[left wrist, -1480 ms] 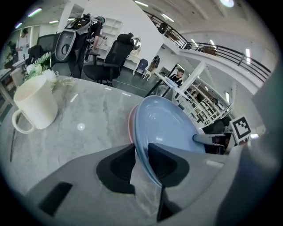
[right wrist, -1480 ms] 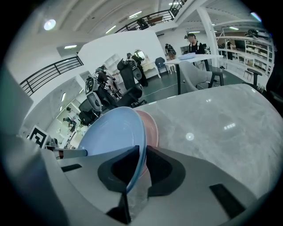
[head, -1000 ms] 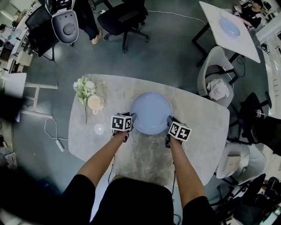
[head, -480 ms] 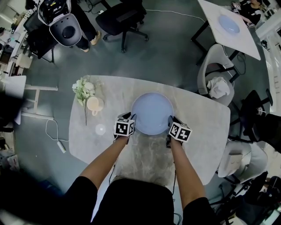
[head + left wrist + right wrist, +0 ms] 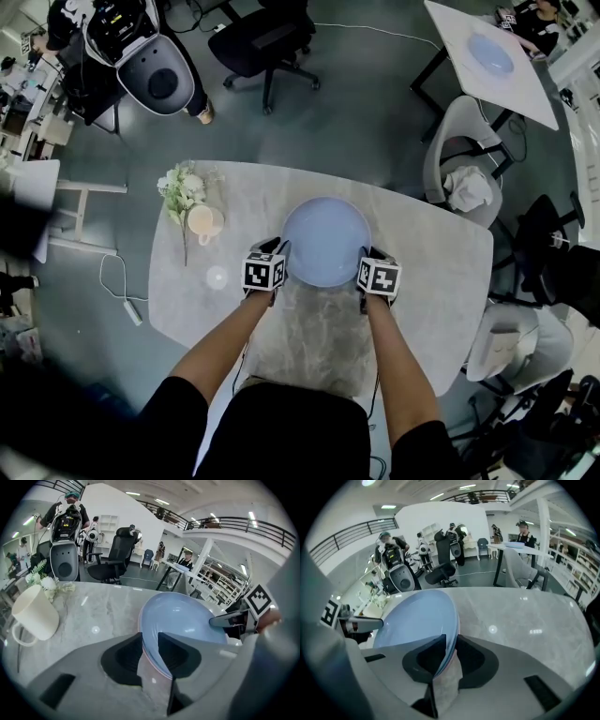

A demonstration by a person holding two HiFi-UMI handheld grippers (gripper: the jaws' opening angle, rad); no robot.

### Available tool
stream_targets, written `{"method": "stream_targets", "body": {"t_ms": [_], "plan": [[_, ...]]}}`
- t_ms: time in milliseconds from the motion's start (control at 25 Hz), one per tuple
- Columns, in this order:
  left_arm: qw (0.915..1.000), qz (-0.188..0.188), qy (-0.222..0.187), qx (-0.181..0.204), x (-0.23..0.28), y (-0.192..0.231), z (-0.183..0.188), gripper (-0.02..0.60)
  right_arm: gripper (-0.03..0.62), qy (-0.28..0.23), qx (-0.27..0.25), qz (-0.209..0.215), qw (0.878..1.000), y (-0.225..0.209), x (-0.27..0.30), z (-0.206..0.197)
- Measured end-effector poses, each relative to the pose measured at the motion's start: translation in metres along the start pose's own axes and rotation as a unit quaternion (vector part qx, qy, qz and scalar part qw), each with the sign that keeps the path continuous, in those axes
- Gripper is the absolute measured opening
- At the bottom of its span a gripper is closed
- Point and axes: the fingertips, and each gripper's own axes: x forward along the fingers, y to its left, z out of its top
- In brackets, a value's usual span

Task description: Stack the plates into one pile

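Observation:
A light blue plate [image 5: 324, 242] lies on top of a pink-rimmed plate in the middle of the marble table [image 5: 422, 281]. My left gripper [image 5: 281, 255] sits at the pile's left rim and my right gripper [image 5: 364, 262] at its right rim. In the left gripper view the plate rim [image 5: 183, 620] runs between the left gripper's [image 5: 150, 637] jaws, which are closing on it. In the right gripper view the rim [image 5: 417, 616] is clamped between the right gripper's [image 5: 451, 639] jaws, which are opening a little.
A cream mug [image 5: 202, 221] and a white flower sprig [image 5: 180, 187] stand left of the plates, with a small clear disc [image 5: 217, 277] nearer the table's front-left edge. Chairs surround the table. Another table [image 5: 525, 84] at the far right carries a blue plate [image 5: 490, 56].
Both grippers stay at the plate rims. The right gripper's marker cube has rolled slightly. The grey machine on the floor at the back left has shifted to the right.

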Motion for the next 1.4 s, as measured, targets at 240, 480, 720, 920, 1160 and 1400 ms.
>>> {"method": "stream_targets", "body": {"t_ms": [240, 480, 720, 920, 1160, 1400], "plan": [[1.0000, 0.006, -0.005, 0.002, -0.004, -0.002, 0.002, 0.127, 0.099, 0.012, -0.080, -0.029, 0.996, 0.002, 0.001, -0.002], [0.9995, 0.014, -0.027, -0.010, -0.022, 0.007, 0.003, 0.137, 0.140, -0.026, -0.048, -0.007, 0.998, 0.006, -0.010, 0.001], [0.9952, -0.017, -0.077, -0.058, -0.071, -0.009, 0.011, 0.137, 0.140, -0.098, -0.008, 0.035, 0.995, 0.015, -0.054, 0.013], [0.9818, -0.077, -0.148, -0.090, -0.154, -0.029, 0.008, 0.127, 0.137, -0.135, 0.001, 0.064, 0.989, 0.042, -0.120, -0.009], [0.9655, -0.110, -0.209, -0.110, -0.260, -0.025, -0.024, 0.029, 0.067, -0.209, 0.038, 0.072, 0.974, 0.081, -0.222, -0.037], [0.9614, -0.137, -0.230, -0.064, -0.339, -0.037, -0.059, 0.017, 0.020, -0.246, -0.001, 0.082, 0.966, 0.134, -0.296, -0.077]]}}
